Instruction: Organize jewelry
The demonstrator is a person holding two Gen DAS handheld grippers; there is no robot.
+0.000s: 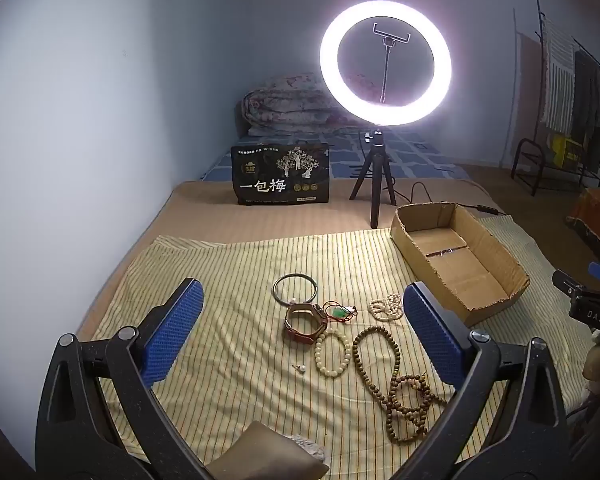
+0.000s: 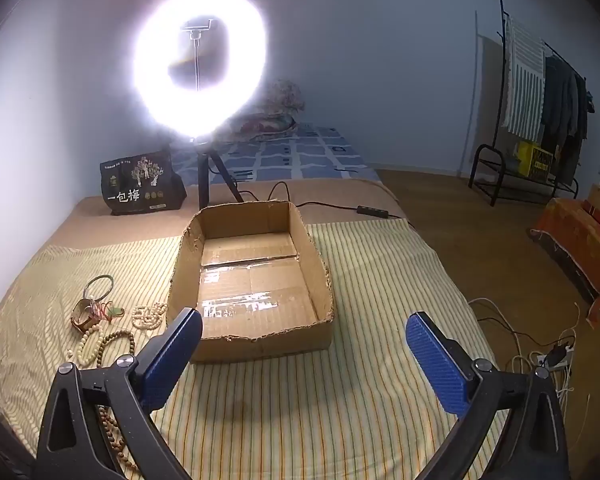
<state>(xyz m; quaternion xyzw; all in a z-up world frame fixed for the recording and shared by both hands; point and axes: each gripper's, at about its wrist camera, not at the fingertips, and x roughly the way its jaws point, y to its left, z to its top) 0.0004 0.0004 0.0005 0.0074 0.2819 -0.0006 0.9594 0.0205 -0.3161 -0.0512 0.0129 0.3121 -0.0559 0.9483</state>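
Observation:
Jewelry lies on a striped cloth (image 1: 228, 280): a dark bangle (image 1: 295, 289), a brown watch (image 1: 305, 323), a green pendant on red cord (image 1: 339, 312), white pearl beads (image 1: 387, 307), a cream bead bracelet (image 1: 333, 353), long brown wooden beads (image 1: 396, 384) and a small earring (image 1: 299, 368). My left gripper (image 1: 302, 322) is open above them, empty. An empty cardboard box (image 2: 252, 276) sits to the right; it also shows in the left wrist view (image 1: 460, 260). My right gripper (image 2: 304, 344) is open and empty just before the box. The jewelry shows at left (image 2: 100, 320).
A lit ring light on a tripod (image 1: 384, 68) and a black snack bag (image 1: 282, 174) stand at the back of the bed. A folded quilt (image 1: 284, 108) lies behind. A clothes rack (image 2: 540, 120), floor cables (image 2: 540, 344) and an orange box (image 2: 580, 240) are to the right.

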